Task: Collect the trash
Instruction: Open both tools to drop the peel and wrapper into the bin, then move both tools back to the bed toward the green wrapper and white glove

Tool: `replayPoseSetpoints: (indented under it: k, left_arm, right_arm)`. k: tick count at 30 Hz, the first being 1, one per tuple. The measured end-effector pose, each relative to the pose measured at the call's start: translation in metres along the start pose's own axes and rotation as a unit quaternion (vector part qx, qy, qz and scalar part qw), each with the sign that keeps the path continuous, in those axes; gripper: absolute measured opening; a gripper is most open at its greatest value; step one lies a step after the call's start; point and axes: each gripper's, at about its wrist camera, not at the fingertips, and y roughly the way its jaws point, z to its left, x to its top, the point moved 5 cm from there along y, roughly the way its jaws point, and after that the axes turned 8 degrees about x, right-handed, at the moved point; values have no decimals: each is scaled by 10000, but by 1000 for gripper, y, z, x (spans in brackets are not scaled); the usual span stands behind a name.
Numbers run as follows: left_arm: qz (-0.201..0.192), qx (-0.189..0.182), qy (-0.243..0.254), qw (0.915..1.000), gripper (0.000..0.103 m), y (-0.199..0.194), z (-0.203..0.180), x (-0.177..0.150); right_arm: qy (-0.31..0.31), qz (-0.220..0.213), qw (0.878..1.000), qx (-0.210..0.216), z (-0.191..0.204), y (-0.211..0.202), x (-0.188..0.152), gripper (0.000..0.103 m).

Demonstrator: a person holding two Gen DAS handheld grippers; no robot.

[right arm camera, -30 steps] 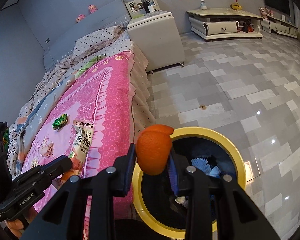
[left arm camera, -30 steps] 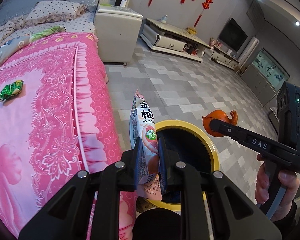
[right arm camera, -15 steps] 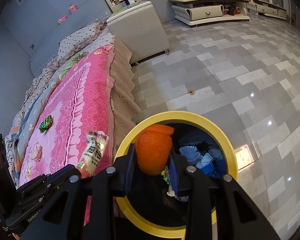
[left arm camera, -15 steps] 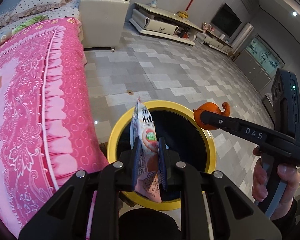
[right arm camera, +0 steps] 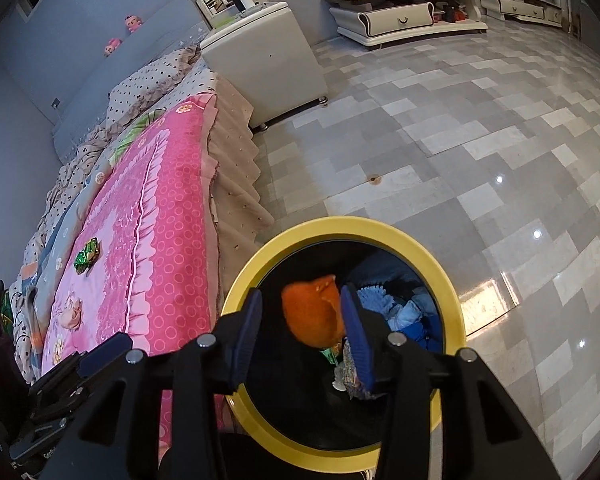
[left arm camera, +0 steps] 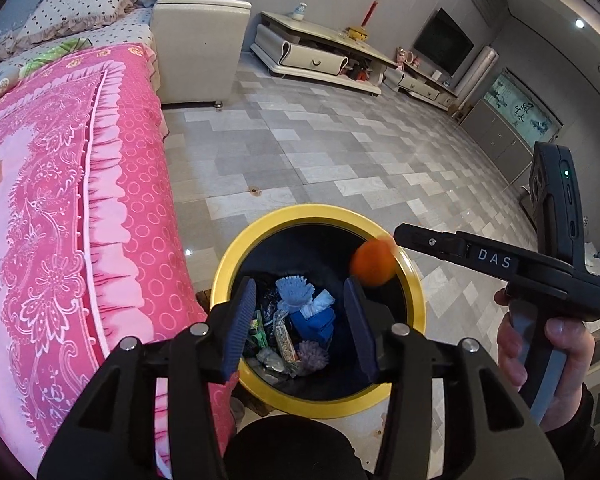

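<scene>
Left gripper: spread wide, nothing between the ribbed blue pads, held directly above the mouth of the yellow-rimmed trash bin. Placement over the opening suits a straight drop, no aiming needed.

Right gripper: also parted, poised over the same bin. Orange peel seen between the pads, close against the right one and clear of the left; no clamp on it. In the left wrist view the peel shows blurred just below the right gripper's tip and inside the rim line. Judged to be in free fall, though a last contact with one pad cannot be ruled out.

Bin contents visible down the opening: blue fabric pieces, a light blue frilled piece, crumpled wrappers. Bin stands on the grey tiled floor, right beside the bed's edge, presumably so items lifted from the bed travel only a short way.

Still on the pink bedspread: a green crumpled wrapper, well apart from the bin, plus small items nearer the bed's foot, too small to name.

Judgement: drop step nearly finished; green wrapper a likely next pick. Risk low, peel falling well within the rim.
</scene>
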Motion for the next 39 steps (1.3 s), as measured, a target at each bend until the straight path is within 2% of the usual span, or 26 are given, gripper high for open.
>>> replayPoseSetpoints:
  k: [5, 9, 13, 14, 16, 27, 34, 39]
  left_arm:
    - [-116, 87, -102, 9998, 54, -12, 17, 3]
    - [-270, 257, -230, 9990, 64, -27, 41, 7]
    - [-483, 625, -377, 9962, 73, -46, 79, 11]
    - [-533, 714, -432, 9951, 75, -51, 90, 12]
    - [-604, 904, -579, 9924, 75, -61, 117, 13]
    - [-826, 1790, -1504, 9688, 76, -117, 266, -3]
    - [-839, 2193, -1977, 9517, 76, -135, 342, -19]
    - [-820, 2338, -2271, 9418, 76, -135, 383, -28]
  right_arm:
    - [-16, -28, 10000, -50, 3, -2, 1, 45]
    - [-156, -16, 9999, -29, 17, -1, 1, 50]
    - [-381, 11, 9992, 114, 44, 6, 3, 53]
    - [-440, 28, 9989, 151, 52, 8, 4, 57]
    - [-559, 79, 9980, 271, 70, 16, 6, 60]
    - [-1335, 416, 9878, 678, 185, 67, 10, 67]
    - [-1851, 712, 9761, 884, 261, 110, 10, 71]
    - [-2150, 854, 9676, 1014, 313, 144, 8, 71]
